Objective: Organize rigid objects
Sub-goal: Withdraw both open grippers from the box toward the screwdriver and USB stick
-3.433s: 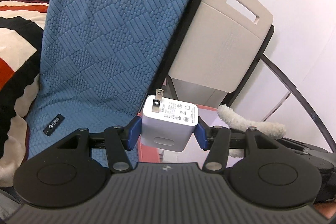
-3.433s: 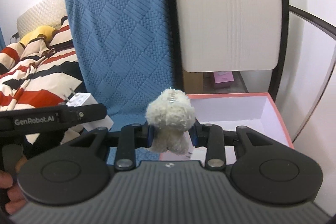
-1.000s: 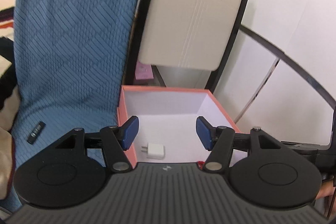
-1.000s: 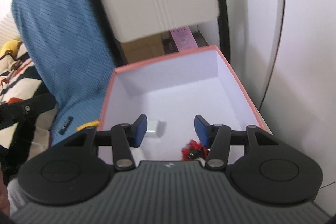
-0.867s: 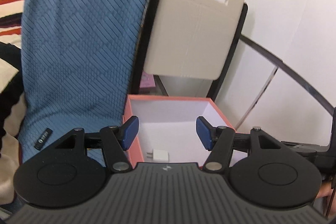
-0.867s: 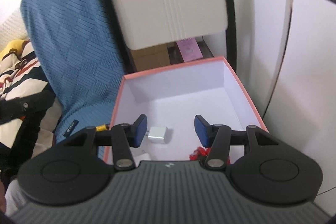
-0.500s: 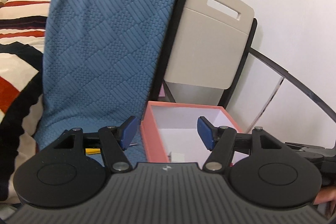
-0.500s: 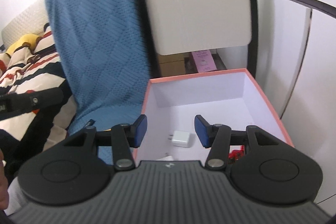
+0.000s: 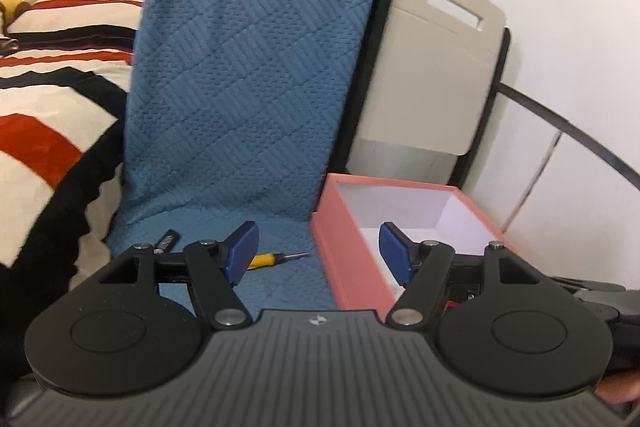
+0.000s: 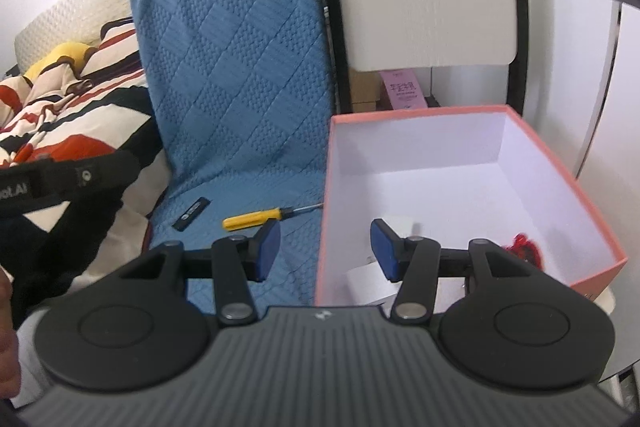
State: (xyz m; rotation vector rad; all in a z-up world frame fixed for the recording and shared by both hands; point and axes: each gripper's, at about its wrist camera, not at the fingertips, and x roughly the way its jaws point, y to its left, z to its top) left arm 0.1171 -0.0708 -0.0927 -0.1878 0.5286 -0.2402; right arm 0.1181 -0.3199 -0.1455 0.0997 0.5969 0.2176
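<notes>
1. Left wrist view: the left gripper is empty, its blue fingers spread fairly wide and opening further. Nothing sits between them.
2. Same view: past the fingers lies a blue quilted mat, draped up over a seat back. A yellow screwdriver rests on the mat, just beyond the left finger, its metal tip toward the pink box. A small black tag lies on the mat to the screwdriver's left.
3. Same view: the pink box stands just right of the mat, open, white inside. Its near corner falls between the two fingers. Contents mostly hidden behind the right finger.
4. Same view: a beige folding chair leans behind the box; a striped blanket fills the left.
5. Right wrist view: the right gripper is empty, fingers at a middling gap, nothing pressed between them.
6. Same view: the box's left wall runs down between the fingers. Inside, a white charger lies just behind the right finger, a red item nearer the right wall, and a white thing low by the near wall, unclear.
7. Same view: the screwdriver lies on the mat, just left of the box and apart from it. Part of the other gripper shows at far left.
</notes>
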